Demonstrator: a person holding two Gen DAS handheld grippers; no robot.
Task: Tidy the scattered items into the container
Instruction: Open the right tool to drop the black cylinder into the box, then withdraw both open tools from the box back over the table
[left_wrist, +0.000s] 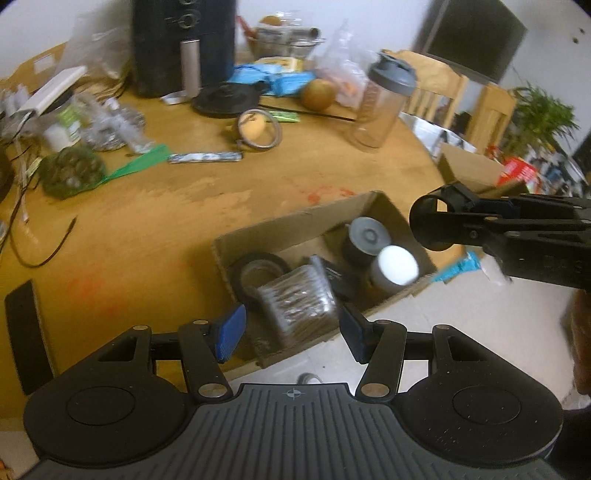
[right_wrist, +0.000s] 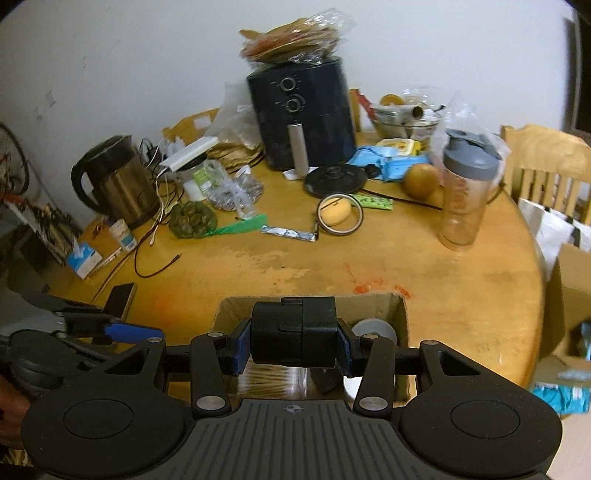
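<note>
Left wrist view: the left claw (left_wrist: 291, 332) hangs over the near end of the cardboard box (left_wrist: 295, 229), its blue pads apart with nothing between them. The box sits at the edge of the round wooden desk (left_wrist: 147, 221), its long axis running from lower left to upper right. Inside lie a roll of black tape (left_wrist: 258, 273), a clear pack of cotton swabs (left_wrist: 295, 302), a grey-lidded jar (left_wrist: 365, 236) and a white-capped tub (left_wrist: 395, 266). At right, the right claw (left_wrist: 454, 218) comes in from the side carrying a black cylinder (left_wrist: 428, 225), whose open round end faces left.

Right wrist view: the right claw (right_wrist: 293, 341) is clamped on the black cylinder (right_wrist: 293, 334), which lies crosswise, its long axis level from pad to pad, held over the cardboard box (right_wrist: 400, 306). A tip of the left claw (right_wrist: 129, 332) shows at left. Beyond stand an air fryer (right_wrist: 306, 114), a kettle (right_wrist: 114, 181) and a shaker bottle (right_wrist: 465, 192).
</note>
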